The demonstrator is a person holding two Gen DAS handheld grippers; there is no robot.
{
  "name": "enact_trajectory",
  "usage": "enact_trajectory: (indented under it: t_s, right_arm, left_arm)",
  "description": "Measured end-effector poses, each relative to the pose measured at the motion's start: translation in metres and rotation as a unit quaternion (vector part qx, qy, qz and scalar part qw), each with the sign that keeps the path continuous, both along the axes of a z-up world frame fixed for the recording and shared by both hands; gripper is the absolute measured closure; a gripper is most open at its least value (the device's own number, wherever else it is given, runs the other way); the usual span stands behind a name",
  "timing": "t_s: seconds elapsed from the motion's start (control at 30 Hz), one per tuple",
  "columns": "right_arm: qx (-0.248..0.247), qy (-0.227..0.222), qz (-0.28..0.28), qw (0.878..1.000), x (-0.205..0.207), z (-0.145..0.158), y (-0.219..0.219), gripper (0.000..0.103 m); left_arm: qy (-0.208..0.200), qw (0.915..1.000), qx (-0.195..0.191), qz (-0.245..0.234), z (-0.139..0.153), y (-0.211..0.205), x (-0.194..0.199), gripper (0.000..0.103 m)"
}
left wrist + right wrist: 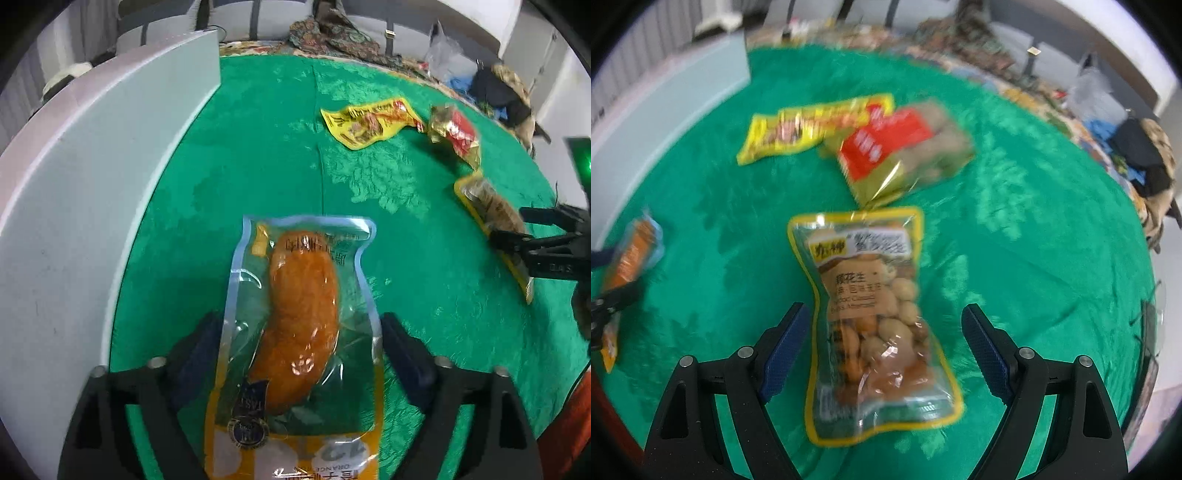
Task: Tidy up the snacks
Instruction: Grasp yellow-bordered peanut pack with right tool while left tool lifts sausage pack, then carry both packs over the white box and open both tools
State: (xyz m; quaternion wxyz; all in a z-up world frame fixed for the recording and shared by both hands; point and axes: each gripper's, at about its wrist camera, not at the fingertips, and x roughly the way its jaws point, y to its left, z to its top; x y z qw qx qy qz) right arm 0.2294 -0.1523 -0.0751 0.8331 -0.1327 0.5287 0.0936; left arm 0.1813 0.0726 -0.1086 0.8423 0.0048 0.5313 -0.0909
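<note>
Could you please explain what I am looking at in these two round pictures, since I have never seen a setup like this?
There is no robot here: a person carries a two-finger gripper in each hand, and a fisheye camera on each looks forward along its fingers.

The left wrist view shows the left gripper, open, its fingers either side of a clear pack holding an orange sausage. The pack lies on the green cloth, not pinched. A pale box wall stands on the left.

The right wrist view shows the right gripper, also open, over a yellow-edged peanut pack. Further off lie a yellow packet and a red and gold packet.

Nothing is held at this moment.
</note>
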Motion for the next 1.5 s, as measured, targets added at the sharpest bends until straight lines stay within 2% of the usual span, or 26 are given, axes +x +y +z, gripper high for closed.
enact_trajectory:
  t_s: [0.03, 0.1, 0.2, 0.23, 0.27, 0.3, 0.37, 0.47, 0.53, 0.6, 0.63, 0.8, 0.97, 1.07, 1.23, 1.37, 1.5]
  right_arm:
    - [-0.004, 0.021, 0.003, 1.000, 0.003, -0.008, 0.002, 0.017]
    - [0.025, 0.026, -0.005, 0.999, 0.006, -0.009, -0.002, 0.016]
    - [0.067, 0.048, -0.034, 0.996, 0.011, -0.011, -0.012, 0.015]
    - [0.063, 0.049, -0.033, 0.996, 0.010, -0.011, -0.011, 0.017]
    - [0.056, 0.047, -0.027, 0.997, 0.008, -0.010, -0.009, 0.023]
    - [0.059, 0.046, -0.021, 0.997, 0.005, -0.007, -0.007, 0.040]
    - [0.074, 0.061, -0.020, 0.995, -0.001, -0.002, -0.009, 0.044]
    - [0.116, 0.070, -0.030, 0.990, -0.016, 0.004, -0.023, 0.045]
    - [0.167, 0.069, -0.047, 0.982, -0.029, 0.012, -0.035, 0.045]
    - [0.230, 0.063, -0.063, 0.969, -0.044, 0.023, -0.048, 0.044]
    - [0.245, 0.060, -0.069, 0.965, -0.050, 0.026, -0.053, 0.044]
    - [0.303, 0.053, -0.094, 0.947, -0.075, 0.034, -0.078, 0.044]
    - [0.341, 0.051, -0.118, 0.931, -0.081, 0.033, -0.097, 0.044]
    - [0.350, 0.049, -0.124, 0.927, -0.083, 0.031, -0.100, 0.044]
    - [0.353, 0.046, -0.111, 0.928, -0.085, 0.039, -0.089, 0.044]
    - [0.361, 0.040, -0.085, 0.928, -0.078, 0.061, -0.058, 0.044]
    - [0.379, 0.025, -0.044, 0.924, -0.067, 0.091, -0.008, 0.044]
  left_arm:
    - [0.002, 0.9999, 0.012, -0.009, -0.003, -0.004, -0.001, 0.000]
    - [-0.013, 0.9985, 0.043, -0.032, -0.007, -0.014, -0.005, 0.000]
    - [-0.010, 0.9988, 0.036, -0.031, -0.009, -0.015, -0.004, 0.000]
    - [-0.008, 0.9988, 0.037, -0.032, -0.010, -0.016, -0.003, 0.000]
    - [-0.008, 0.9988, 0.036, -0.032, -0.009, -0.016, -0.004, 0.007]
    - [-0.018, 0.9986, 0.038, -0.033, -0.005, -0.016, -0.005, 0.026]
    - [-0.020, 0.9984, 0.035, -0.040, 0.001, -0.015, -0.007, 0.031]
    - [-0.034, 0.9979, 0.031, -0.045, 0.015, -0.013, -0.010, 0.057]
    - [-0.019, 0.9993, -0.012, -0.032, 0.019, -0.004, -0.007, 0.058]
    - [-0.021, 0.9994, -0.019, -0.020, 0.017, 0.000, -0.008, 0.058]
    - [-0.024, 0.9993, -0.021, -0.019, 0.017, -0.001, -0.009, 0.058]
    - [-0.033, 0.9985, -0.041, -0.017, 0.023, -0.004, -0.016, 0.060]
    - [-0.045, 0.9967, -0.067, -0.011, 0.036, 0.000, -0.019, 0.061]
    - [-0.051, 0.9957, -0.076, -0.008, 0.046, 0.002, -0.020, 0.060]
    - [-0.075, 0.9890, -0.127, 0.002, 0.081, 0.011, -0.028, 0.060]
    - [-0.105, 0.9804, -0.166, 0.012, 0.121, 0.036, -0.038, 0.060]
    - [-0.132, 0.9745, -0.177, 0.038, 0.158, 0.081, -0.043, 0.060]
